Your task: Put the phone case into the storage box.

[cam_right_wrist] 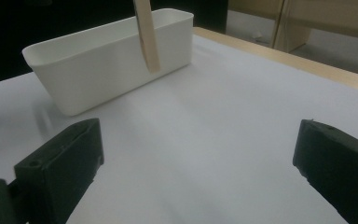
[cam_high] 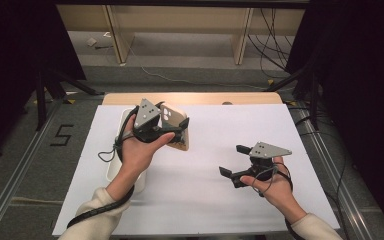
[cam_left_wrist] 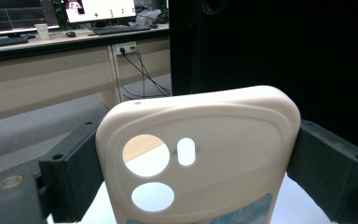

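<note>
A cream phone case (cam_left_wrist: 223, 140) with camera cut-outs stands upright between the two black jaws of my left gripper (cam_left_wrist: 196, 163), which is shut on its side edges. From above, the case (cam_high: 172, 116) hangs over the left half of the table in my left gripper (cam_high: 167, 131), just right of a white bin (cam_high: 114, 167). My right gripper (cam_high: 235, 160) hovers low over the white sheet at the right, open, with nothing between its jaws. In the right gripper view, the gripper (cam_right_wrist: 196, 158) faces the bin (cam_right_wrist: 98, 70), and the case's thin edge (cam_right_wrist: 148, 37) hangs in front of it.
A white sheet (cam_high: 205, 175) covers the wooden table (cam_high: 195, 98). The long white bin lies at the sheet's left side under my left forearm. Cables and desk legs (cam_high: 240, 45) are on the floor beyond the table. Metal rails (cam_high: 325, 150) run along both sides.
</note>
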`<state>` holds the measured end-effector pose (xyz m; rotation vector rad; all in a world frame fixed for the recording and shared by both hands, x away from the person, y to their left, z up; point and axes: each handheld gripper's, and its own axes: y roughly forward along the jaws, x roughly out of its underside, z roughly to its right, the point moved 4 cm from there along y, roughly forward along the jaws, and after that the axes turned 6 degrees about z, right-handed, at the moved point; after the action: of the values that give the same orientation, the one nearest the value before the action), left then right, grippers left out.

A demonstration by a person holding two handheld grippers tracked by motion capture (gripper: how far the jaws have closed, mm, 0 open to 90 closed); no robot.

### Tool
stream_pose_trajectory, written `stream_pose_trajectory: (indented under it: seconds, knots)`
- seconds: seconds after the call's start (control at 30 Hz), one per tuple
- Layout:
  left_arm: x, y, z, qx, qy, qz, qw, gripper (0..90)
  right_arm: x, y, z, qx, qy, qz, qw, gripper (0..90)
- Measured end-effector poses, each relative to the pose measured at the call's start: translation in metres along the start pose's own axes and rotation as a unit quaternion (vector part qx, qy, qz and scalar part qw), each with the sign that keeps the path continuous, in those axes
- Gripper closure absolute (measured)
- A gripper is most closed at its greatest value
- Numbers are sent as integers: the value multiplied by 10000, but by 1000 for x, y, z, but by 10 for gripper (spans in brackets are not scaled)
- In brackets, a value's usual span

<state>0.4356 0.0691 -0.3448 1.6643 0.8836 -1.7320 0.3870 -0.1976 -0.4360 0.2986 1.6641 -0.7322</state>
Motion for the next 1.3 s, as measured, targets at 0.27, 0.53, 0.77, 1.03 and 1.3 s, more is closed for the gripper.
stream_pose_trajectory:
  seconds: [0.27,0.53,0.77,1.03,1.3]
  knots:
    - [-3,-3,-3,-56,21,19,10000,104,2,-6,2,6,3,45,10000,29]
    - [-3,-4,-6,-87,41,13,10000,104,5,-12,4,53,21,48,10000,31]
    - [-4,-5,-9,-121,43,19,9999,104,7,-17,7,97,42,57,9999,33]
    - [-5,-6,-11,-153,29,25,9999,104,9,-21,9,140,53,74,9999,36]
    - [-8,-9,-15,-201,24,63,9998,104,10,-26,12,179,70,90,9998,40]
